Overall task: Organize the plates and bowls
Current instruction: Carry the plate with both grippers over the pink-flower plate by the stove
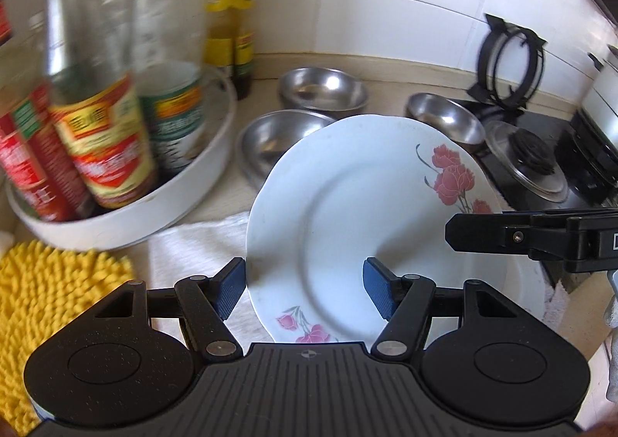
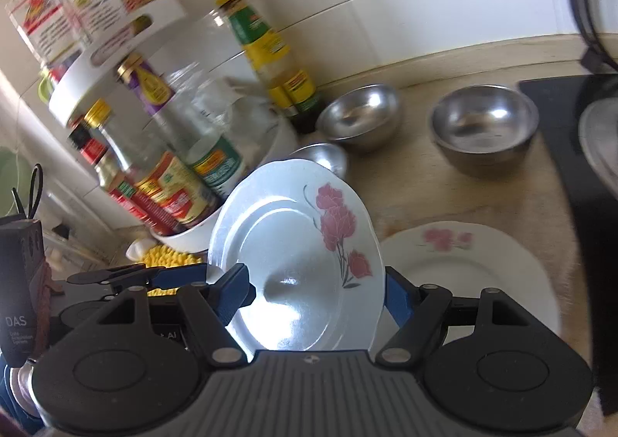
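Observation:
A white plate with red flowers (image 1: 347,213) is tilted up off the counter between both grippers; it also shows in the right wrist view (image 2: 301,263). My left gripper (image 1: 305,288) is open with the plate's near rim between its blue pads. My right gripper (image 2: 316,298) is shut on the plate's rim; it enters the left wrist view from the right (image 1: 459,234). A second flowered plate (image 2: 475,267) lies flat on the counter at the right. Three steel bowls (image 1: 324,87) (image 1: 278,136) (image 1: 444,116) stand behind.
A white turntable tray (image 1: 127,213) full of sauce bottles (image 1: 96,109) stands at the left. A yellow chenille mat (image 1: 46,305) and a white cloth (image 1: 197,244) lie in front. A black gas stove (image 1: 540,166) with a pot lid is at the right.

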Available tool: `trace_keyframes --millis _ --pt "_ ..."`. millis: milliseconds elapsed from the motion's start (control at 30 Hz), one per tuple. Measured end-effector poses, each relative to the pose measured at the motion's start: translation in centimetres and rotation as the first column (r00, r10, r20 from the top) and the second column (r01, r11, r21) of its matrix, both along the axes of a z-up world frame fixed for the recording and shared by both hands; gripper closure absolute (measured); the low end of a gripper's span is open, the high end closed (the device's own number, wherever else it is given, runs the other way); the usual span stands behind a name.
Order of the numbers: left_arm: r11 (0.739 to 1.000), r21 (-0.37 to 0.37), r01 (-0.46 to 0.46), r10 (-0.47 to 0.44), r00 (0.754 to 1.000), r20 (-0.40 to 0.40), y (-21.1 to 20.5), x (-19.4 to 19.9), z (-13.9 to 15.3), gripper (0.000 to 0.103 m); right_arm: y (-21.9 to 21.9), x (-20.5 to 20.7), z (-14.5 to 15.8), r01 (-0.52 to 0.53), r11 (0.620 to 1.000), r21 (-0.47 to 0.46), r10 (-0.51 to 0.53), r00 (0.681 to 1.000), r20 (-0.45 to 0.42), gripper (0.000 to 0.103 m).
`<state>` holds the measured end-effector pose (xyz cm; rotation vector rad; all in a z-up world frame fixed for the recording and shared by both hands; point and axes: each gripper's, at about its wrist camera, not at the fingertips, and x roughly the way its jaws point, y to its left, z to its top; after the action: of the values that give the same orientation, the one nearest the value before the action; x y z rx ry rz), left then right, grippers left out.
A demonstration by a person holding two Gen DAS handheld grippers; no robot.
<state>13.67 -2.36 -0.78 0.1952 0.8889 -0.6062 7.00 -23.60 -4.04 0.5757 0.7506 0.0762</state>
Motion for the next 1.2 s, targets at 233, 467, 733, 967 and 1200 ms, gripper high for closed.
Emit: trace_keyframes --millis 233,467,733,967,1200 --pt "0.995 0.010 0.099 -0.099 0.995 -0.001 -3.6 -0.6 -0.4 0.031 -2.6 -2.7 -0.3 0.099 0.995 0.007 -0.099 0.995 -0.004 0.022" --pt "0.983 0.020 0.182 -0.182 0.983 -0.008 -6.9 -1.3 -0.7 0.031 -4.4 -4.8 -0.6 0.171 0.985 0.010 -0.171 0.985 -0.010 0.022" --pt "0.972 0.023 0.233 -0.232 0.973 -0.016 -9.2 -2.0 -1.0 0.030 -5.7 -6.4 -0.9 0.213 0.977 0.007 -0.213 0.977 -0.022 0.022" --pt "0.968 0.029 0.250 -0.249 0.968 -0.019 -10.4 -2.5 -1.2 0.030 -6.3 -7.1 -1.4 0.223 0.975 0.010 -0.223 0.974 -0.038 0.022" --pt "0.966 0.026 0.258 -0.257 0.966 -0.019 -10.8 -2.9 -1.2 0.030 -6.6 -7.5 -1.9 0.227 0.974 0.012 -0.226 0.973 -0.057 0.022"
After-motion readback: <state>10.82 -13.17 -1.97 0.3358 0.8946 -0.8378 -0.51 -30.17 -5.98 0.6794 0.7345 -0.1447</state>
